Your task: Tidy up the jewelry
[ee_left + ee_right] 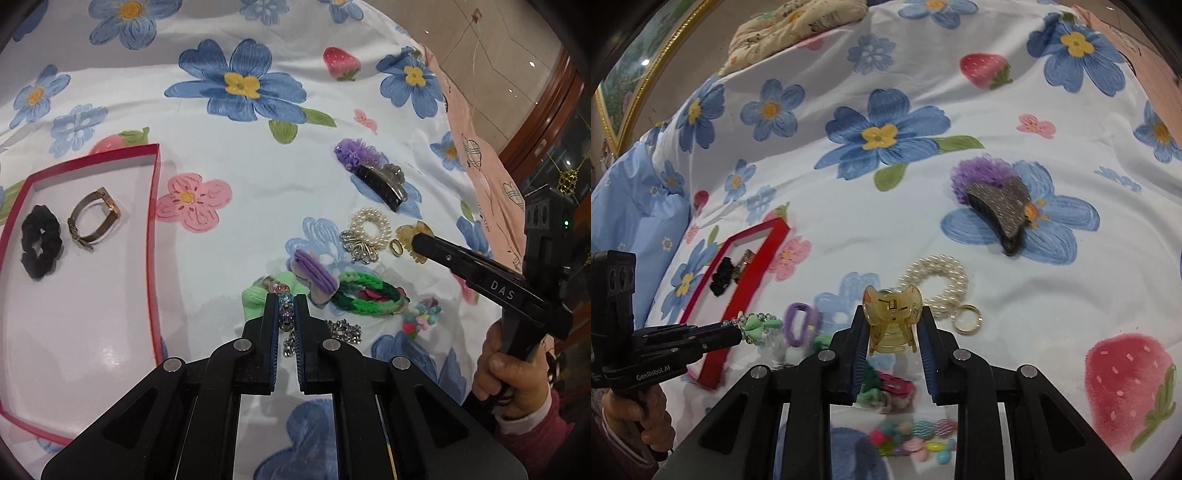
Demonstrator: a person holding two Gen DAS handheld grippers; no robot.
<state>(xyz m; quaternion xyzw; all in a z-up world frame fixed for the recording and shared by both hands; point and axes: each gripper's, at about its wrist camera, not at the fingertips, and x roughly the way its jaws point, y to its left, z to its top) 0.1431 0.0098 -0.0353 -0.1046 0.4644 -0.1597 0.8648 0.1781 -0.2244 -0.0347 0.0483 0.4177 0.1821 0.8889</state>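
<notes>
STEP: pick-up, both loaded | left tool [286,308] clamped on beaded bracelet [285,302], just above pile on bed | right tool [892,325] clamped on amber claw clip [891,319] beside pearl scrunchie [938,284] | NEXT: carry across, drop inside red tray [153,221], clear of black scrunchie [40,245].

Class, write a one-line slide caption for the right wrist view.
Right gripper clamps a yellow claw clip above scattered jewelry on the floral sheet.
</notes>
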